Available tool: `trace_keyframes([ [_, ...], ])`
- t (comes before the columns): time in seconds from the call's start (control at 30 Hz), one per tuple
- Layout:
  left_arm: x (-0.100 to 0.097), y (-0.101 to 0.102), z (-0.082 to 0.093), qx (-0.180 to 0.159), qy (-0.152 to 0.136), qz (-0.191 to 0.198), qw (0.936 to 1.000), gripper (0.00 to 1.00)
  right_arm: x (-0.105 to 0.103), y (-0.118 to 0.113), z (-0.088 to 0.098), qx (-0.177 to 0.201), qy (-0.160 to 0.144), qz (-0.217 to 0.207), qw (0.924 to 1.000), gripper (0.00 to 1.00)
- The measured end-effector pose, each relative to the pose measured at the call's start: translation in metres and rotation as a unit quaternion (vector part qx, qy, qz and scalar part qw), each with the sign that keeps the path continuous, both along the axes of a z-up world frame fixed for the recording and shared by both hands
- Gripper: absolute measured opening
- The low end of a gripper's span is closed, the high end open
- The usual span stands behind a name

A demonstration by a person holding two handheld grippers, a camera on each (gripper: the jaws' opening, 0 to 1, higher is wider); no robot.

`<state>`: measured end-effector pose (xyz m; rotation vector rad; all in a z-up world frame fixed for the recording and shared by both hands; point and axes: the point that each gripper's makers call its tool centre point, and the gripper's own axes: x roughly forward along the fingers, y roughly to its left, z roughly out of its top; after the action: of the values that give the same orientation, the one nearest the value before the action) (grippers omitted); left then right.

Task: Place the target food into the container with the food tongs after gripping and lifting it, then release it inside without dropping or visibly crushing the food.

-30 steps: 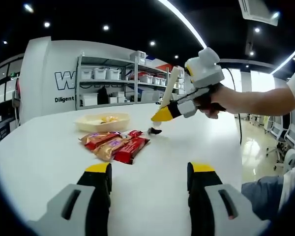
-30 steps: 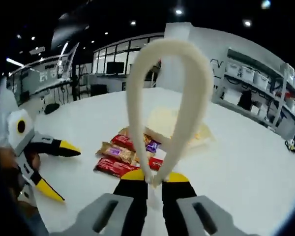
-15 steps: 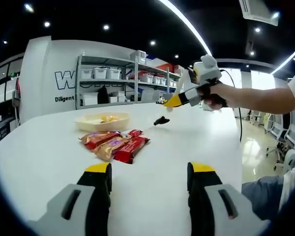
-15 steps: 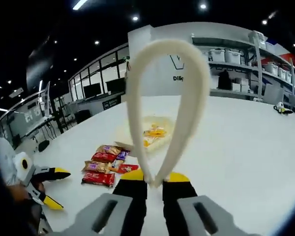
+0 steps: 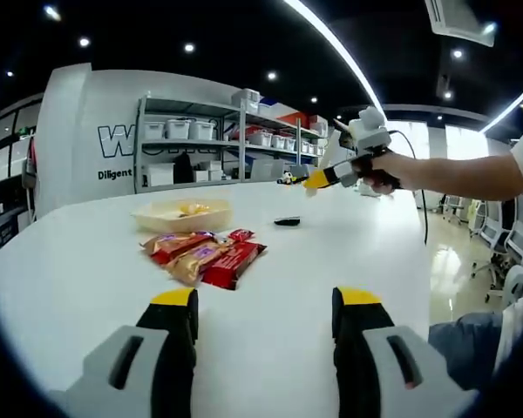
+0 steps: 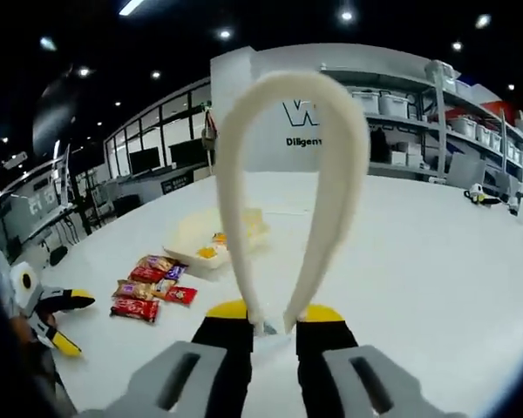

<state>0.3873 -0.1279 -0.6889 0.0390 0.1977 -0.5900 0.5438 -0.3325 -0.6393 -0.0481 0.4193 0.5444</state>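
Cream food tongs (image 6: 288,165) stand up from my right gripper (image 6: 275,315), which is shut on their two ends, loop away from the camera. Left of the tongs on the white table lies a shallow cream container (image 6: 211,242) with yellow food (image 6: 207,252) in it. Several red and brown snack packs (image 6: 146,289) lie nearer, to its left. In the left gripper view the same packs (image 5: 205,255) and container (image 5: 181,214) sit ahead of my left gripper (image 5: 266,306), which is open and holds nothing. A hand holds the right gripper (image 5: 317,179) high, beyond the packs to the right.
The round white table (image 5: 87,287) has bare room in front of the left jaws. A small dark patch (image 5: 288,221) lies on it under the right gripper. Shelving with white bins (image 5: 209,144) lines the far wall. My left gripper (image 6: 72,322) shows low at left.
The right gripper has drawn back and up from the packs with the tongs still in it; the packs and container now look smaller. The left gripper has stayed put.
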Motion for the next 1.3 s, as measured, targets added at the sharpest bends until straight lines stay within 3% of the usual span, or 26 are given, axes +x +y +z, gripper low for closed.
trace_keyframes([
  [0.07,0.000,0.000,0.000,0.001,0.000,0.000,1.0000,0.61,-0.002,0.013,-0.003,-0.039,-0.025,0.033,0.9984,0.16],
  [0.1,0.000,0.000,0.000,0.001,0.000,0.001,1.0000,0.61,-0.005,0.019,-0.008,-0.054,-0.022,0.046,0.9973,0.17],
  [0.2,0.001,0.001,0.000,0.000,0.001,0.002,1.0000,0.61,-0.007,0.033,-0.016,-0.057,-0.027,0.063,0.9961,0.18],
  [0.37,0.001,0.000,0.000,-0.001,0.001,0.002,1.0000,0.61,-0.015,0.048,-0.028,-0.101,-0.048,0.100,0.9887,0.19],
  [0.47,0.001,0.001,0.000,-0.001,0.002,0.003,1.0000,0.61,-0.011,0.048,-0.037,-0.126,-0.052,0.107,0.9849,0.19],
  [0.5,0.001,0.001,0.000,-0.002,0.002,0.004,1.0000,0.61,-0.007,0.049,-0.039,-0.149,-0.064,0.115,0.9801,0.20],
  [0.7,0.002,0.001,0.000,-0.002,0.002,0.006,1.0000,0.61,0.011,0.044,-0.049,-0.181,-0.078,0.119,0.9731,0.16],
  [0.9,0.001,0.000,0.000,-0.003,0.003,0.004,1.0000,0.61,0.014,0.040,-0.040,-0.135,-0.060,0.094,0.9845,0.07],
  [1.07,0.000,-0.001,-0.002,0.002,0.005,0.003,1.0000,0.61,0.015,0.036,-0.035,-0.050,-0.003,0.066,0.9966,0.04],
  [1.2,-0.002,-0.002,0.001,0.004,-0.005,0.000,1.0000,0.60,0.012,0.027,-0.028,0.047,0.057,0.037,0.9966,0.05],
  [1.3,-0.005,-0.004,0.000,0.000,0.009,-0.011,0.9999,0.60,0.013,0.016,-0.025,0.070,0.068,0.023,0.9950,0.05],
])
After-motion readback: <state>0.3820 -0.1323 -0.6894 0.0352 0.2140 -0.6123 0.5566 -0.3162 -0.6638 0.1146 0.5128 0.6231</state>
